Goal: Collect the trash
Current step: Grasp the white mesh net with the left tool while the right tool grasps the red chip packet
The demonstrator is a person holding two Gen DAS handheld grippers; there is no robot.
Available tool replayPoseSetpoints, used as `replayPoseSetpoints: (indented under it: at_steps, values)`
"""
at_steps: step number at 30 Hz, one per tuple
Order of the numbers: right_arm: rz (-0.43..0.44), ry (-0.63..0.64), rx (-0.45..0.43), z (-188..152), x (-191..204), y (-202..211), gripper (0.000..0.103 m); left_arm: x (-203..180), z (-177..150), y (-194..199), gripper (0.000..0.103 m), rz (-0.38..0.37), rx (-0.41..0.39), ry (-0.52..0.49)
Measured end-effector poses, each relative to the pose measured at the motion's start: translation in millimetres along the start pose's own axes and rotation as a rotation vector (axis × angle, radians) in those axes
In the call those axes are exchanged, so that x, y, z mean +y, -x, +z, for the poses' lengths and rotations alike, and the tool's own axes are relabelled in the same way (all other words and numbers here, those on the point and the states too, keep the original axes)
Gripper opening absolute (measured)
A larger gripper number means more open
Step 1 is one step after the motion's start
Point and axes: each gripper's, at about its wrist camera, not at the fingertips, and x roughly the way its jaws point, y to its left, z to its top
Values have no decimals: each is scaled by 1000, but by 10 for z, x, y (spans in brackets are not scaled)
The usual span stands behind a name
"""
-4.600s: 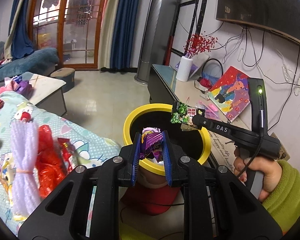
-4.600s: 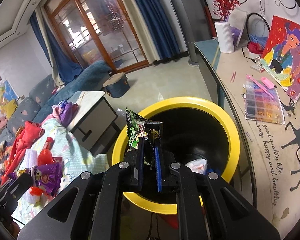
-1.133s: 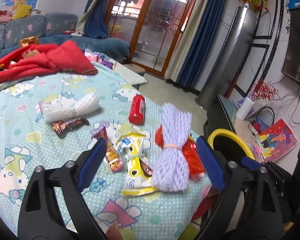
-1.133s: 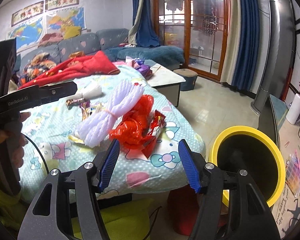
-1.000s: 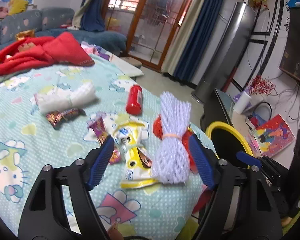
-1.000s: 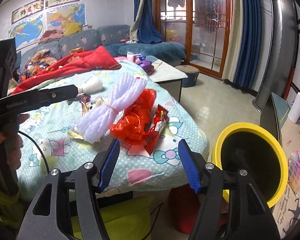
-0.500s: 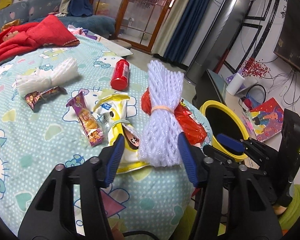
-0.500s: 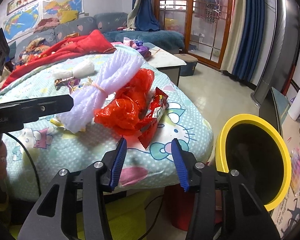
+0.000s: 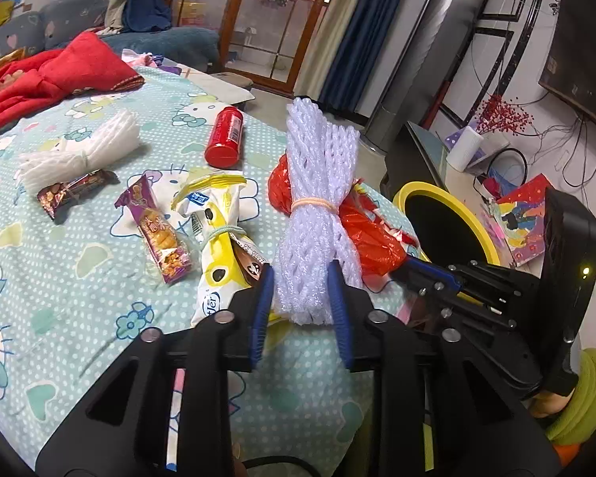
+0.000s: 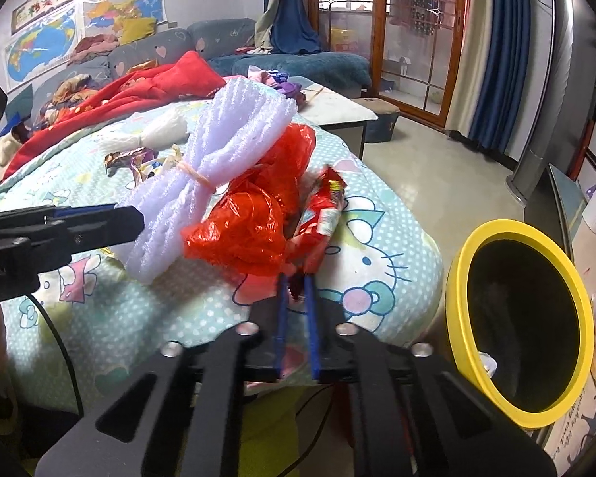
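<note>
A white foam net bundle (image 9: 318, 183) tied with a rubber band lies near the edge of the bed. My left gripper (image 9: 300, 274) has its near end between the blue pads; the jaws are closing and both pads touch the foam. A crumpled red plastic bag (image 10: 254, 214) lies beside the bundle (image 10: 218, 151). Against the bag sits a red snack wrapper (image 10: 326, 206), and my right gripper (image 10: 296, 282) is shut on its lower end. The yellow-rimmed bin (image 10: 512, 224) stands on the floor to the right of the bed.
On the patterned bed sheet (image 9: 59, 278) lie a red can (image 9: 224, 137), a tied yellow wrapper (image 9: 218, 246), a purple snack packet (image 9: 159, 230), a brown wrapper (image 9: 71, 192) and a second white foam bundle (image 9: 83, 155). A red garment (image 9: 59, 67) lies further back.
Both grippers came down toward the bed edge and closed. The left one now has the foam bundle's end between its pads; the right one has pinched the red wrapper's end.
</note>
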Motion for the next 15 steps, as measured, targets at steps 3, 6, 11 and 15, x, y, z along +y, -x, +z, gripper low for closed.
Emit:
replayPoseSetpoints:
  at_steps: [3, 6, 11, 15]
  values:
    - [-5, -26, -18, 18, -65, 47, 2, 9, 3, 10, 11, -5, -6, -1]
    - [-9, -51, -32, 21, -131, 97, 1, 23, 26, 69, 9, -12, -35, 10]
    - [-17, -78, -55, 21, -207, 174, 1, 62, 113, 279, 9, -12, -125, 22]
    - [-24, -94, -87, 13, -256, 275, 1, 95, 173, 419, 9, -9, -171, 28]
